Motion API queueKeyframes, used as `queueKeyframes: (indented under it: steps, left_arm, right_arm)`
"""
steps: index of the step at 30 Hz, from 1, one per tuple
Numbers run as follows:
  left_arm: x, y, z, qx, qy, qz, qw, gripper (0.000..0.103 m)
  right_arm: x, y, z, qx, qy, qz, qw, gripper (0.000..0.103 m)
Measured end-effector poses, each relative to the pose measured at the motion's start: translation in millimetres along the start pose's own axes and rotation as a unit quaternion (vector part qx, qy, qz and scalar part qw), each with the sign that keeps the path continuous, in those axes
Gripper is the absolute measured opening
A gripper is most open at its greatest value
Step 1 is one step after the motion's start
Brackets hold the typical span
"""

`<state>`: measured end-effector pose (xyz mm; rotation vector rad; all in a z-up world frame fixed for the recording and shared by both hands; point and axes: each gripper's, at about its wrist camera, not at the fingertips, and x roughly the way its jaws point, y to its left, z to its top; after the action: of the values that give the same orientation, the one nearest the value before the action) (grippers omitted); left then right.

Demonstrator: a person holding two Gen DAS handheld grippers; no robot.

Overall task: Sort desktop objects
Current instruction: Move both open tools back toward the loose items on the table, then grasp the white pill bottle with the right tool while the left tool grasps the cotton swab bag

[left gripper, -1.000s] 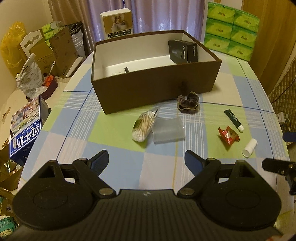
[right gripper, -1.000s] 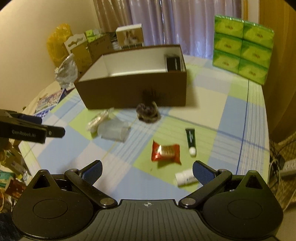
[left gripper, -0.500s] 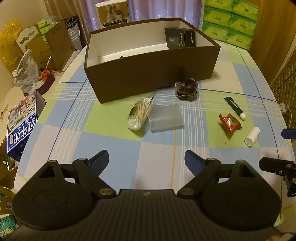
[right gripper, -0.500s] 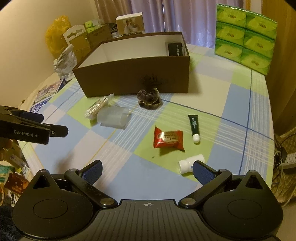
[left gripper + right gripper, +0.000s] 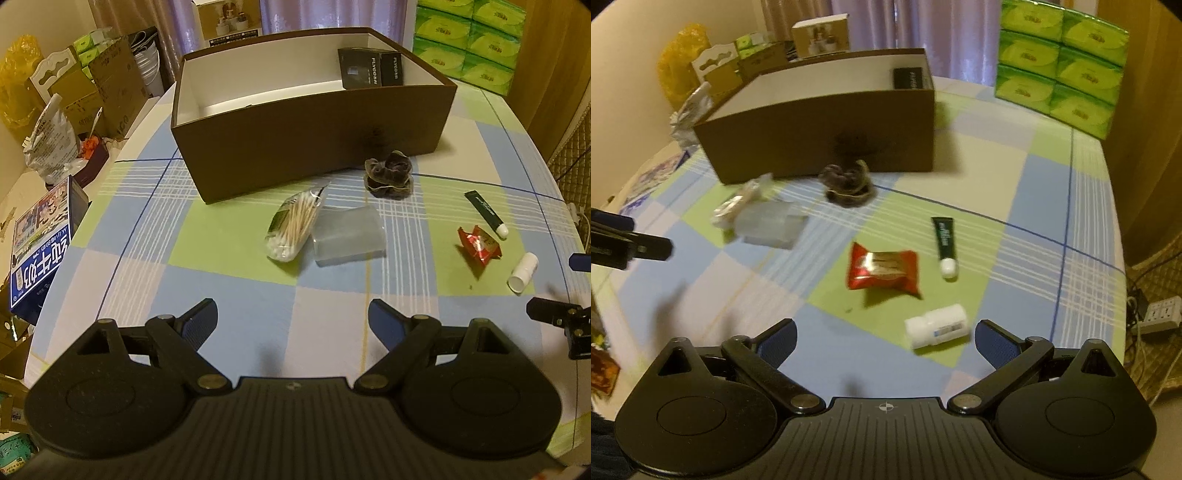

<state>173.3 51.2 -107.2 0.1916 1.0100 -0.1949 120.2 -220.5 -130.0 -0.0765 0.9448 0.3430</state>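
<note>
Sorting at an early stage. The brown box (image 5: 306,133) stands at the far middle of the bench (image 5: 229,291), open at the top; the only item clearly seen inside it is a black carton (image 5: 371,68) propped against the far right corner. A small dark object lies on the box floor, too small to identify.

Six items lie loose on the checked cloth in front of the box — none is held. Just before the box's front wall sits a dark scrunchie (image 5: 388,173). Nearer the camera, a bag of cotton swabs (image 5: 293,230) lies touching a translucent plastic case (image 5: 349,234). To the right are a green tube (image 5: 945,240) with a white cap, a red snack packet (image 5: 884,269) and a small white bottle (image 5: 936,326) lying on its side, the three near one another but apart.

The left claw (image 5: 291,319) hovers above the near edge of the bench, jaws spread wide and empty. The right claw (image 5: 884,341) is likewise released and empty, with the white bottle lying just ahead of its parted jaws — probably the first candidate for pickup.

Judged from this layout, one item is sorted and six remain; the right view is blurred.
</note>
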Motion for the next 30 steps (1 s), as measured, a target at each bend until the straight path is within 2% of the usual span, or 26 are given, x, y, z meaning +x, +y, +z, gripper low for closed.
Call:
queueKeyframes:
  steps: [1,5,13,15,16,22,27,29,30]
  left_arm:
    - [2,3,1,-0.002,0.0,-0.001,1.0,0.086]
    - [15,12,3,-0.004,0.004,0.005,1.0,0.086]
    - [38,28,6,-0.008,0.016,0.01,0.9998,0.084]
    - [43,31,8,-0.006,0.017,0.007,0.9998,0.083]
    - [45,31,9,-0.005,0.019,0.006,0.9998,0.083]
    - [59,34,17,0.01,0.02,-0.005,0.9997,0.08]
    - [76,30,29,0.055,0.013,-0.015,0.9983,0.078]
    - [84,29,35,0.082,0.013,-0.014,0.9964,0.068]
    - [88,29,37,0.093,0.013,-0.014,0.9955,0.066]
  right_arm:
    - [4,-2,-1,-0.005,-0.001,-0.003,1.0,0.099]
    - [21,-9,-4,-0.025,0.005,-0.017,1.0,0.078]
    - [47,-23,-3,-0.027,0.014,-0.028,0.999,0.067]
    - [52,-23,-3,-0.032,0.021,-0.028,0.999,0.056]
    - [55,-24,-3,-0.033,0.026,-0.03,0.999,0.047]
    - [57,-33,0,0.005,0.03,-0.047,0.998,0.046]
    - [57,-41,5,0.029,0.034,-0.06,0.997,0.046]
    - [57,-44,6,0.038,0.034,-0.063,0.997,0.046]
    - [56,-46,5,0.043,0.033,-0.064,0.996,0.046]
